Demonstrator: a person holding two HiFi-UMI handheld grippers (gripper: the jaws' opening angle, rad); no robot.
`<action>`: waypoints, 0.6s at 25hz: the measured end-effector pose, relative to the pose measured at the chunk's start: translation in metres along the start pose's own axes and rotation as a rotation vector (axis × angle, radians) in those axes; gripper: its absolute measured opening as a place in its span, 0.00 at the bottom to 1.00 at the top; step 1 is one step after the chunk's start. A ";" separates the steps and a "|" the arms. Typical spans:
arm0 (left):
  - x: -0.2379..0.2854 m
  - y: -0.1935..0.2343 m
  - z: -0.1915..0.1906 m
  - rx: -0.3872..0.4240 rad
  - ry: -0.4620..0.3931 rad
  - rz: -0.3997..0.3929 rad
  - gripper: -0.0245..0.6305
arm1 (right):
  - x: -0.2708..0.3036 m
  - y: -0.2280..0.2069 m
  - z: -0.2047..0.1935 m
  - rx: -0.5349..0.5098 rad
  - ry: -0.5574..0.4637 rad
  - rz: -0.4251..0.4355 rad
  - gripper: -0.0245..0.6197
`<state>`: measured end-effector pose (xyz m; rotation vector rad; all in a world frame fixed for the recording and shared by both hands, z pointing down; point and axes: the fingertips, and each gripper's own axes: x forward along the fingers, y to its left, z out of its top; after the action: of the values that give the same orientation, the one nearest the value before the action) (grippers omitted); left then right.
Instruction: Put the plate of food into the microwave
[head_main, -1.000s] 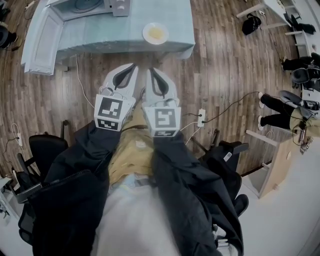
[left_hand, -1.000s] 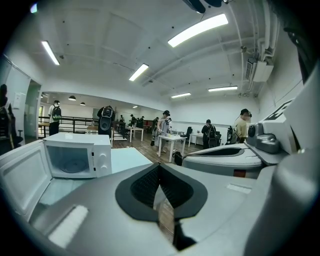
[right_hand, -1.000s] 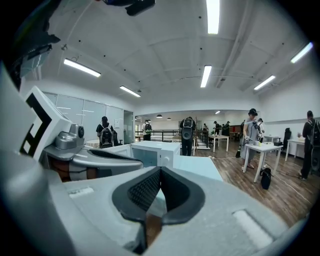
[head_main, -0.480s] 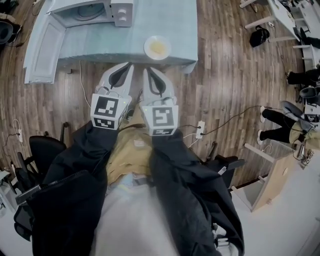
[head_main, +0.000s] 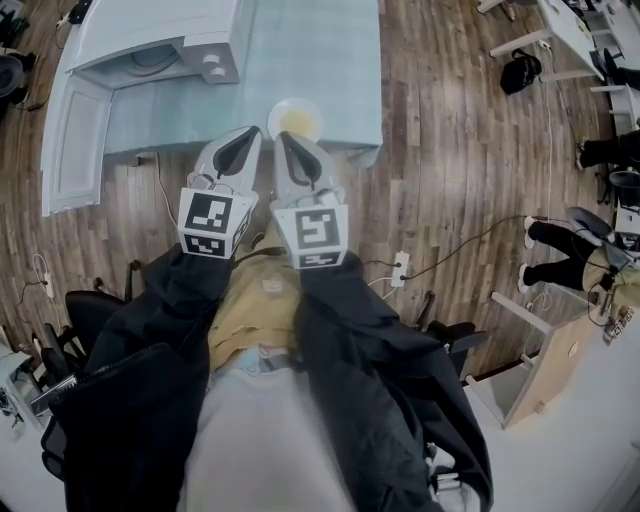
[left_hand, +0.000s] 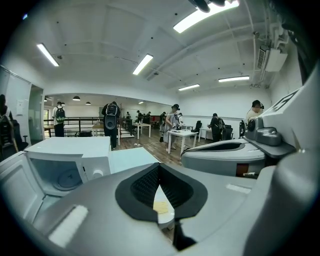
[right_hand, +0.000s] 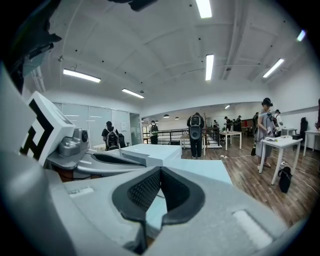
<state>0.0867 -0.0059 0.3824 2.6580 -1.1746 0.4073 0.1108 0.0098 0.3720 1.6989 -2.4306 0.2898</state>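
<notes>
The left gripper (head_main: 257, 132) and the right gripper (head_main: 281, 136) are both closed and empty. The plate of food (head_main: 300, 118) lies just beyond them on the worktop (head_main: 320, 50).

I can read no words, brand names or numbers anywhere. The marker cube (head_main: 212, 222) on my left gripper (head_main: 256, 130) and the second cube (head_main: 318, 233) on my right gripper (head_main: 281, 136) carry only black-and-white square patterns, not letters. Any print beside the knobs on the microwave (head_main: 205, 45), at the far left of the tabletop (head_main: 320, 50), is too small to make out.
</notes>
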 end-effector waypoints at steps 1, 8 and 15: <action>0.006 0.000 -0.001 -0.001 0.009 -0.001 0.03 | 0.004 -0.005 -0.001 0.005 0.004 0.004 0.03; 0.039 -0.001 -0.005 -0.019 0.063 -0.011 0.03 | 0.026 -0.031 -0.004 0.032 0.045 0.027 0.03; 0.053 0.017 -0.047 -0.041 0.148 -0.029 0.03 | 0.040 -0.058 -0.043 0.075 0.160 -0.059 0.03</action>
<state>0.1003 -0.0391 0.4456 2.5573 -1.0871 0.5585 0.1531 -0.0352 0.4268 1.7026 -2.2784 0.4950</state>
